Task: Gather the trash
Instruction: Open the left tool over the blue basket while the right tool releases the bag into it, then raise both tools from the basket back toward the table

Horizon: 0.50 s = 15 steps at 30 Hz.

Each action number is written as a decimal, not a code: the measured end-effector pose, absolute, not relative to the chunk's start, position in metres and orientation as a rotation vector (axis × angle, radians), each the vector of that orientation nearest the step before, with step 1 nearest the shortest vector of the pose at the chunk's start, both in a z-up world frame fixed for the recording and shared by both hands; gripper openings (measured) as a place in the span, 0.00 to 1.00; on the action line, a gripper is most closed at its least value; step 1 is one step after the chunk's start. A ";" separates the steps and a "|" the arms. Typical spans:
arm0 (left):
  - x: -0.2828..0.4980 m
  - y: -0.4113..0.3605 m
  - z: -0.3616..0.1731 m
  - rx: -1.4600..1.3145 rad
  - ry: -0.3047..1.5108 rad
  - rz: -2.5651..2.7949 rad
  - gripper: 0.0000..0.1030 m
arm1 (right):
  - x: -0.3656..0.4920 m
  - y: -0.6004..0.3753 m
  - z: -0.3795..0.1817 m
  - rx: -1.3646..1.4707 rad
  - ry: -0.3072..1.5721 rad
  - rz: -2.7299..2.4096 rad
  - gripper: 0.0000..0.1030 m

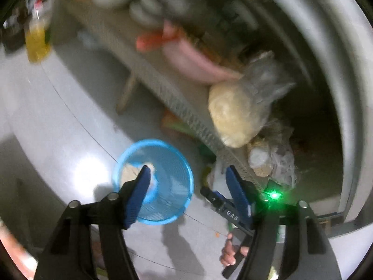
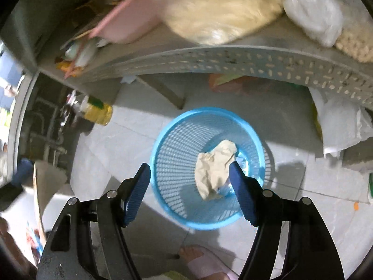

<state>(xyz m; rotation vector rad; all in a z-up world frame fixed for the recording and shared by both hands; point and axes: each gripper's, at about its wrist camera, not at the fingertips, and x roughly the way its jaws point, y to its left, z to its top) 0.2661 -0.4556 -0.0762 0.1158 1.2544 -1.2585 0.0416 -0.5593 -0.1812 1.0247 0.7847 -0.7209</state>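
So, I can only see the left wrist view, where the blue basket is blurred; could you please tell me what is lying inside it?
Observer: A crumpled cream paper wad lies in the blue basket, clear of both grippers.
Operator: Thank you. Is the right gripper holding anything?
Observer: No, the right gripper has its jaws open and empty above the basket.
Operator: Is anything near the basket that I cannot see?
Observer: Yes, a person's foot in a pink slipper stands on the floor just below it.
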 end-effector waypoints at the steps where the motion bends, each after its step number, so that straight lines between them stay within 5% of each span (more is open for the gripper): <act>1: 0.262 -0.442 -0.061 0.117 1.198 -1.261 0.72 | 0.042 -0.553 -0.173 1.000 0.784 -0.709 0.65; 5: 0.233 -0.364 0.008 0.127 0.963 -1.178 0.91 | 0.051 -0.507 -0.121 0.844 0.782 -0.636 0.67; 9: 0.210 -0.294 0.034 0.105 0.877 -1.160 0.95 | 0.062 -0.461 -0.052 0.625 0.712 -0.587 0.80; 15: 0.194 -0.195 0.015 -0.011 1.101 -1.156 0.95 | 0.096 -0.392 0.009 0.325 0.706 -0.486 0.93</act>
